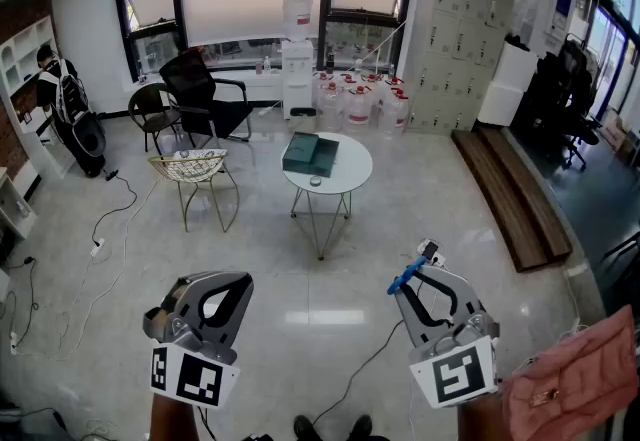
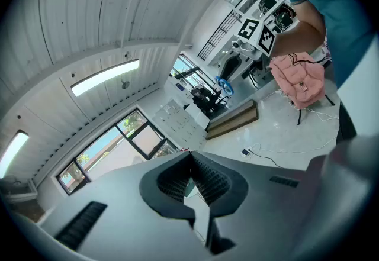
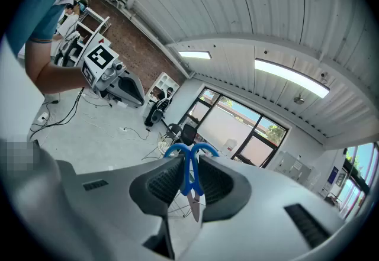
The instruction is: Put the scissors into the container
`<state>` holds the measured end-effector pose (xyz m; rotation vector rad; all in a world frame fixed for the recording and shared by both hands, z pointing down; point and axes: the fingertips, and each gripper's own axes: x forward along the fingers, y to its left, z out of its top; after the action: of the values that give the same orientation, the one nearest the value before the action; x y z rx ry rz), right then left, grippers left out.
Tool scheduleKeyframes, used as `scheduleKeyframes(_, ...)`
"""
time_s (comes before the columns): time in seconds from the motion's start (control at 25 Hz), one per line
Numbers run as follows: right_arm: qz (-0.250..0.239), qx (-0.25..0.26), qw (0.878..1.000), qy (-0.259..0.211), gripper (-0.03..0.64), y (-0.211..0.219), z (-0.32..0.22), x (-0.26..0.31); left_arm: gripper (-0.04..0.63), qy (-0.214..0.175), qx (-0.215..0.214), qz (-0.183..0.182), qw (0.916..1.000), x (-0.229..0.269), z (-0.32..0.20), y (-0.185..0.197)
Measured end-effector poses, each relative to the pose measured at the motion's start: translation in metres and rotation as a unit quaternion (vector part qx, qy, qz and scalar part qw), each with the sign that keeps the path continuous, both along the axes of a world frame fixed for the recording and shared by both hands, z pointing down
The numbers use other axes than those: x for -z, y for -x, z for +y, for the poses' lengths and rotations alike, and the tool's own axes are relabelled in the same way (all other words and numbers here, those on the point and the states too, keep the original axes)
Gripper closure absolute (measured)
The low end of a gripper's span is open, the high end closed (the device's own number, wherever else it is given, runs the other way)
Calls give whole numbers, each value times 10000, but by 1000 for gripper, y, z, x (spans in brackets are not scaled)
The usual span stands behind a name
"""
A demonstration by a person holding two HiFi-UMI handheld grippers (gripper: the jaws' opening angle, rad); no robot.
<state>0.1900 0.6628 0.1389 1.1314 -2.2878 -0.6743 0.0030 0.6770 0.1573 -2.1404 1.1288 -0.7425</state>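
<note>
Blue-handled scissors point(image 3: 190, 178) sit clamped between the pads of my right gripper point(image 3: 189, 180), handles outward and the metal blades back toward the camera. In the head view the right gripper point(image 1: 418, 274) is held at the lower right with the blue scissors point(image 1: 408, 276) sticking out of its tip. My left gripper point(image 1: 222, 287) is at the lower left, its jaws together with nothing in them; the left gripper view shows its pads point(image 2: 204, 178) meeting at the tip. A dark green container point(image 1: 311, 153) lies on the round white table point(image 1: 352, 175) some way ahead.
A wire chair point(image 1: 193, 169) stands left of the table, with black chairs point(image 1: 205, 94) behind it. Water jugs point(image 1: 358, 101) line the window wall. Cables point(image 1: 118, 239) trail over the floor. A pink bag point(image 1: 575, 379) hangs at the lower right, and a wooden bench point(image 1: 510, 194) runs along the right.
</note>
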Motion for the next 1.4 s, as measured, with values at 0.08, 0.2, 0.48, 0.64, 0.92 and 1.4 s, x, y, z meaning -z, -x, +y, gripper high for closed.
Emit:
scheduleKeyframes(0.08,1,-14,10000,6,523,1,3,-2,577,5,-11,6,10000,-2,3,1)
scheduleKeyframes(0.2,-10,-20,10000,-2,523,5,2,-3,577,17,-35,7,10000,-5,2,4)
scheduleKeyframes(0.48,6,-27,10000,45,522,12,-2,-10,577,65,-64,-1,10000,-12,-3,10)
scheduleKeyframes(0.64,-4,13,10000,80,522,18,-2,-10,577,96,-51,11,9999,-11,-4,14)
scheduleKeyframes(0.92,-32,59,9999,132,522,28,-13,-21,577,141,-96,40,9998,-22,-13,15)
scheduleKeyframes(1.4,0,116,9999,109,522,55,-28,-18,577,122,-259,7,9996,-20,-23,24)
